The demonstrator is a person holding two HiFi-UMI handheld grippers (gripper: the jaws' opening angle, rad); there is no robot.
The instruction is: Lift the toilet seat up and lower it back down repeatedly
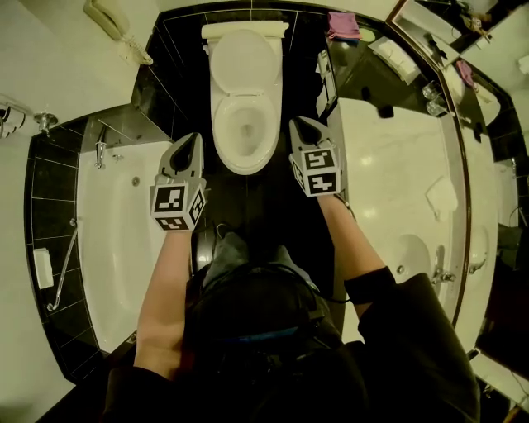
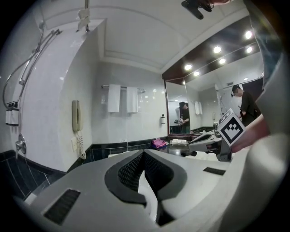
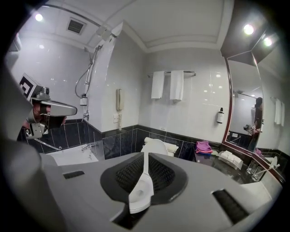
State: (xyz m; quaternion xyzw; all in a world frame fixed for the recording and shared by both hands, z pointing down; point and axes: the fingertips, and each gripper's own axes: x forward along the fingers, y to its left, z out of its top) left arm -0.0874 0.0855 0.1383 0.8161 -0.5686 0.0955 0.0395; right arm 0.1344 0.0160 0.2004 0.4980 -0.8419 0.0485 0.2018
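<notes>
The white toilet [image 1: 245, 132] stands at the top middle of the head view, its lid [image 1: 243, 59] raised back against the tank. I cannot tell whether the seat ring lies on the bowl. My left gripper [image 1: 193, 142] hangs to the left of the bowl's front and my right gripper [image 1: 297, 124] to the right of it, both apart from the toilet. Both sets of jaws are shut with nothing between them. In the right gripper view the bowl [image 3: 138, 195] shows through the slit below the right gripper [image 3: 145, 156]. The left gripper [image 2: 144, 154] faces the back wall.
A white bathtub [image 1: 116, 240] fills the left side. A vanity counter [image 1: 388, 165] with a sink [image 1: 409, 256] runs along the right under a mirror. A pink cloth [image 1: 341, 25] lies on its far end. A wall phone [image 1: 116, 29] hangs beside the tub. Dark floor tiles lie between.
</notes>
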